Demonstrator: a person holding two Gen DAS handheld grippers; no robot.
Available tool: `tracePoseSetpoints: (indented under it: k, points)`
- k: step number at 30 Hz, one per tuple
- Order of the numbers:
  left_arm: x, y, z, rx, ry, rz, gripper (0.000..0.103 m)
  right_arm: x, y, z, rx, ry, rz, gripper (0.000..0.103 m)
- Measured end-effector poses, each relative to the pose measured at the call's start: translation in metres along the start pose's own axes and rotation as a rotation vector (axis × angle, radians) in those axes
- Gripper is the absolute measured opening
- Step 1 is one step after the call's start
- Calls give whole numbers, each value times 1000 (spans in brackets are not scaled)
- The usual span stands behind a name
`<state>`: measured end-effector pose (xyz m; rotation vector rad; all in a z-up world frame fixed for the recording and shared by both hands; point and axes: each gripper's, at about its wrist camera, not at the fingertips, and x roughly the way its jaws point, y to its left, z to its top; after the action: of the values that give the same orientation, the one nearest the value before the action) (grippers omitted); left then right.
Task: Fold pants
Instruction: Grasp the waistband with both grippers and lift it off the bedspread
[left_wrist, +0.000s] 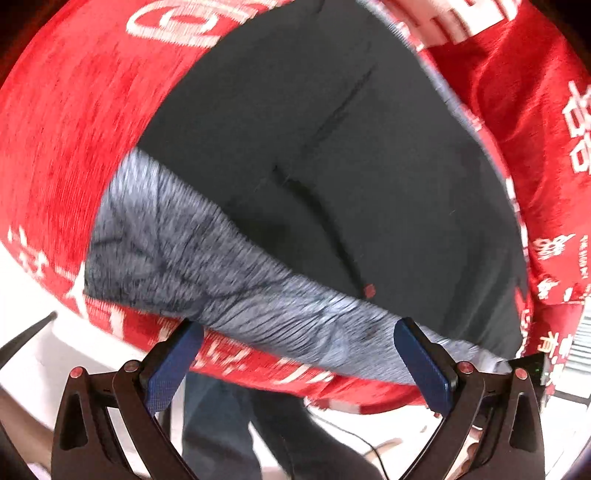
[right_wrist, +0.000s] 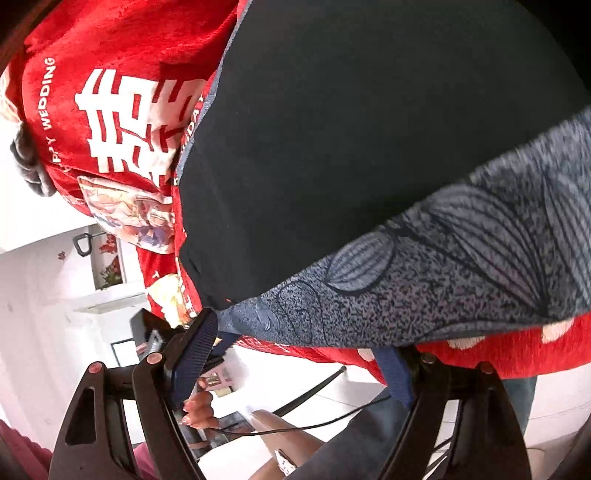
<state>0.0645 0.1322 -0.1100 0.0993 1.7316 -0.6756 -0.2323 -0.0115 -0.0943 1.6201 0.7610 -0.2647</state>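
Left wrist view: the dark pants (left_wrist: 332, 166) lie spread flat on the red cloth (left_wrist: 55, 147) covering the surface, probably smoothed for folding, with the grey patterned lining (left_wrist: 192, 266) turned out along their near edge. The left tool (left_wrist: 295, 354) hangs spread wide at that edge, holding nothing. Beyond the pants, red cloth shows on both sides, leaving room to fold over. The right tool (right_wrist: 295, 354) also sits agape beside the lining (right_wrist: 443, 277), just past the surface's drop-off.
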Motion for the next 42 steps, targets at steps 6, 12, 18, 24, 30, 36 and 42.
tracePoseSetpoints:
  k: [6,12,18,24,30,36,42]
  points:
    - [-12,-3,9,-54,-26,12,78,-3,-13,2,117,-22,56,63]
    - [-40,5,18,-22,4,-78,27,-22,19,9,67,-61,-82,11]
    - [-95,-23,33,73,-72,-150,26,-48,68,23,-4,-82,-86,11]
    - [-132,-71,88,194,-216,-165,27,-62,119,72,-112,-124,-57,11]
    - [-104,-121,174,249,-383,34,50,-36,156,166,-223,-103,-83,11]
    - [-68,-113,222,129,-439,181,88,30,144,254,-244,-24,-233,14]
    - [-102,-106,225,61,-494,254,88,48,132,281,-182,27,-267,33]
